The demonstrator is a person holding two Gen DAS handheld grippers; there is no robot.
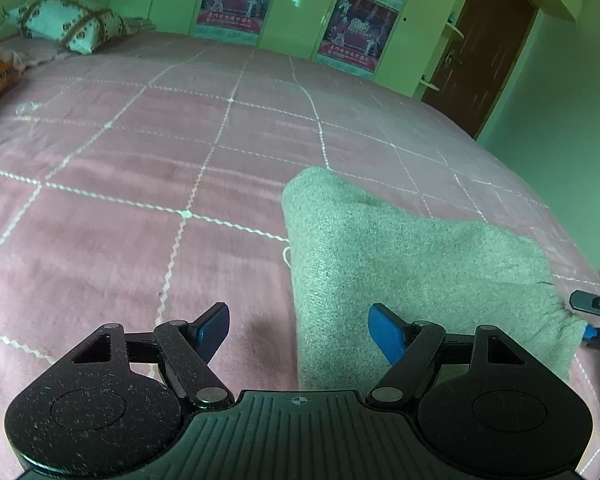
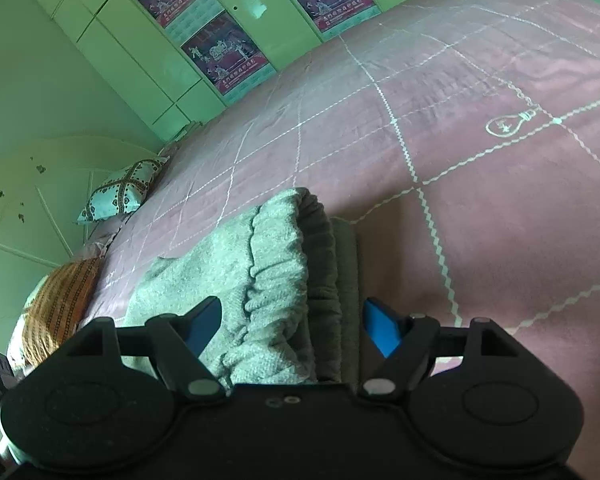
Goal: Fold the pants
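Right now your left gripper and right gripper both hold their blue fingers spread, pinching nothing; the fuzzy grey pants, folded with the ribbed waistband up, lie near the pink quilted bed edge.

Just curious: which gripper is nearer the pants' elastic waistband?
Right. The right gripper straddles the waistband; the left gripper sits at the opposite edge of the pants.

A pink quilted bedspread with white stitched lines; at its far left corner, a white patterned pillow; behind it, pale green wardrobe doors bearing dark red posters.
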